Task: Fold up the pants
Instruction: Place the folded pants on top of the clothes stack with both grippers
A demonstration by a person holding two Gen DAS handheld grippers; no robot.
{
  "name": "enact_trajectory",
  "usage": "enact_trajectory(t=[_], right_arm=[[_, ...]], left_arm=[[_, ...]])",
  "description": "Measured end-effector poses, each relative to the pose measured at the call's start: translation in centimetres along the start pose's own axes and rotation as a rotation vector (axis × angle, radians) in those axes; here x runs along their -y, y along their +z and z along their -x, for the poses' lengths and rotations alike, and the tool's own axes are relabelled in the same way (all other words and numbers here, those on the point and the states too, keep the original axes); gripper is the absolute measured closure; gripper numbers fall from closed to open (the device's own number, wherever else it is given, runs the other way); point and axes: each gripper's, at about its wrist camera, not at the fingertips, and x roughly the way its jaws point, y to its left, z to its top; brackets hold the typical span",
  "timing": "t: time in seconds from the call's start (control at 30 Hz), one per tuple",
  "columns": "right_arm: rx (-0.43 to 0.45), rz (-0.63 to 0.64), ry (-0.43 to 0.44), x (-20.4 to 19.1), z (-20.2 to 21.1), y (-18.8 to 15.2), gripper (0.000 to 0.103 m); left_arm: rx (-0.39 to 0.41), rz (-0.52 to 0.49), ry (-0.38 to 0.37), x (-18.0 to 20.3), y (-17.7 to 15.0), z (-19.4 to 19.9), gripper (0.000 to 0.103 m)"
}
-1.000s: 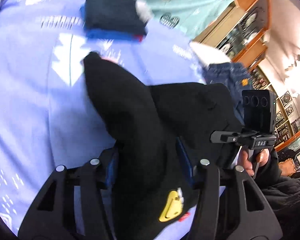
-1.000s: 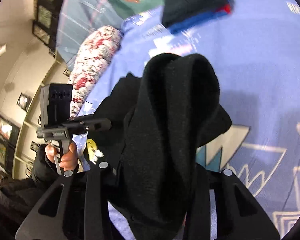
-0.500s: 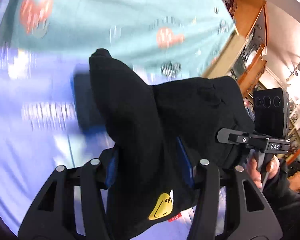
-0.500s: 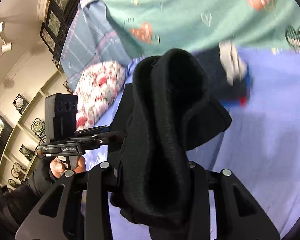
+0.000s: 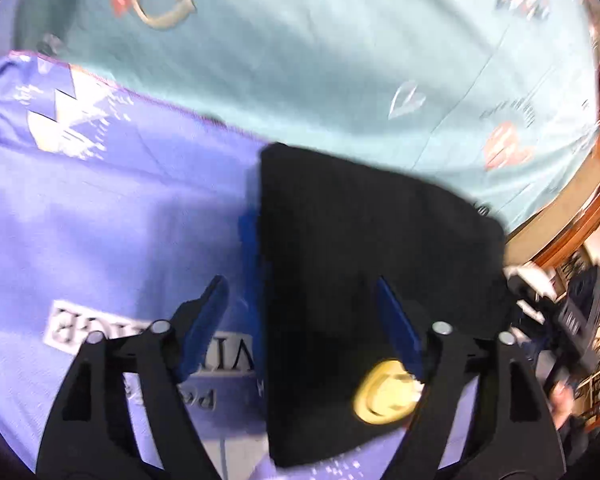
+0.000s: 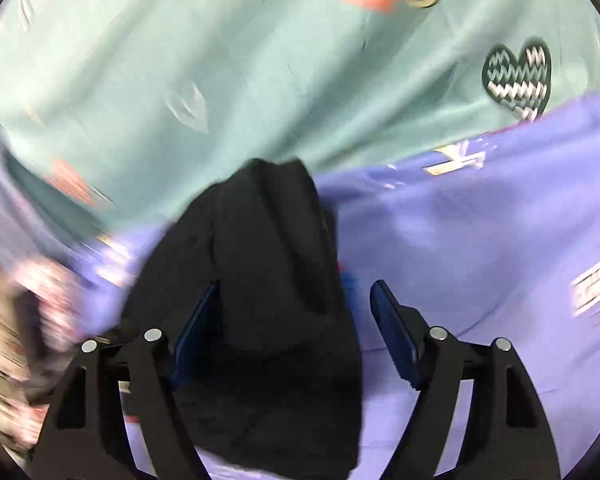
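Observation:
The folded black pants (image 5: 364, 248) with a yellow patch (image 5: 384, 392) lie flat on a pile whose blue edge (image 5: 249, 248) shows at their left side. My left gripper (image 5: 300, 284) has its jaws opening; the pants lie between them, and the left pad (image 5: 204, 312) stands apart from the cloth. In the right wrist view the pants (image 6: 268, 264) bunch up between the jaws of my right gripper (image 6: 296, 286), which are also opening. Its right pad (image 6: 394, 328) is clear of the cloth. A blue and red edge (image 6: 347, 282) peeks out beside the pants.
A purple printed sheet (image 5: 112, 216) covers the bed. Behind it lies a teal blanket (image 5: 320, 60) with hearts. At the right edge of the left wrist view are a wooden shelf (image 5: 580, 216), the other gripper's body (image 5: 580, 304) and a person's hand (image 5: 560, 396).
Both grippers carried the pants across the bed to the pile by the teal blanket. Both pairs of jaws, shut on the cloth before, now stand wide, and the pants lie flatter.

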Motion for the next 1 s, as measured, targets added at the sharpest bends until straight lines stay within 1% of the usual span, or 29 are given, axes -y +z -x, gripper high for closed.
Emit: enact_trajectory(t=[0.03,0.07,0.1,0.13,0.17,0.2,0.23,0.27,0.33,0.37,0.4,0.47,0.5,0.53,0.57,0.67,0.73,0.8,0.87,0.93,1.0], right_arm=[[0.06,0.033,0.0,-0.3,2.5,-0.9,0.023],[0.072,0.057,0.008,-0.6,4.1,-1.6,0.016],[0.061,0.081,0.015,-1.1,5.3,-2.3,0.014],[0.033,0.123,0.005,-1.9,7.3,-3.8,0.013],[0.017,0.152,0.001,-2.2,8.7,-5.2,0.013],[0.004,0.186,0.003,-2.5,10.5,-7.4,0.011],[-0.002,0.218,-0.004,-2.4,12.3,-9.6,0.006],[-0.008,0.259,-0.041,-2.4,14.1,-12.7,0.004],[-0.033,0.322,-0.086,-1.6,16.7,-18.5,0.004],[-0.035,0.32,-0.098,-0.9,17.7,-20.5,0.004],[-0.035,0.3,-0.112,-0.2,18.7,-22.4,0.004],[-0.008,0.265,-0.133,0.8,20.7,-25.4,0.004],[0.013,0.264,-0.162,1.0,21.4,-26.6,0.004],[0.031,0.268,-0.18,1.0,22.0,-27.4,0.004],[0.044,0.274,-0.179,1.0,22.4,-27.8,0.004],[0.084,0.281,-0.175,1.0,23.5,-29.5,0.001],[0.092,0.27,-0.18,0.9,24.1,-30.2,0.001],[0.119,0.28,-0.188,0.8,24.7,-30.8,0.001],[0.178,0.304,-0.203,0.4,25.6,-31.1,0.001],[0.239,0.348,-0.224,-0.4,26.2,-31.0,0.001],[0.248,0.402,-0.245,-1.1,26.0,-30.5,0.001]], left_arm=[[0.042,0.011,0.007,0.0,-0.5,1.9,0.01],[0.084,-0.001,0.032,0.3,-1.3,4.2,0.009],[0.121,-0.04,0.067,1.1,-2.8,6.8,0.008],[0.135,-0.075,0.09,1.7,-3.9,8.4,0.004],[0.148,-0.124,0.116,2.7,-5.8,10.4,0.002],[0.158,-0.156,0.129,3.5,-8.3,12.3,0.002],[0.159,-0.174,0.139,3.9,-10.5,13.6,0.002],[0.158,-0.179,0.14,4.2,-12.6,14.5,0.002],[0.145,-0.194,0.124,5.0,-17.7,16.5,0.002],[0.135,-0.213,0.12,5.7,-20.6,17.2,0.002],[0.129,-0.237,0.133,6.2,-23.0,18.1,0.002],[0.108,-0.286,0.166,7.4,-26.8,18.6,0.002],[0.098,-0.3,0.18,7.7,-28.3,18.9,0.002],[0.088,-0.315,0.193,7.8,-29.5,19.0,0.002],[0.083,-0.333,0.226,7.8,-30.9,19.1,0.002],[0.119,-0.383,0.305,7.9,-33.8,19.5,0.002],[0.149,-0.401,0.329,7.9,-34.5,20.2,0.002],[0.193,-0.385,0.331,7.5,-34.4,21.0,0.002],[0.222,-0.369,0.349,7.4,-33.8,21.3,0.002],[0.245,-0.386,0.364,7.7,-33.0,21.2,0.002],[0.28,-0.402,0.406,7.8,-32.4,20.7,0.002]])
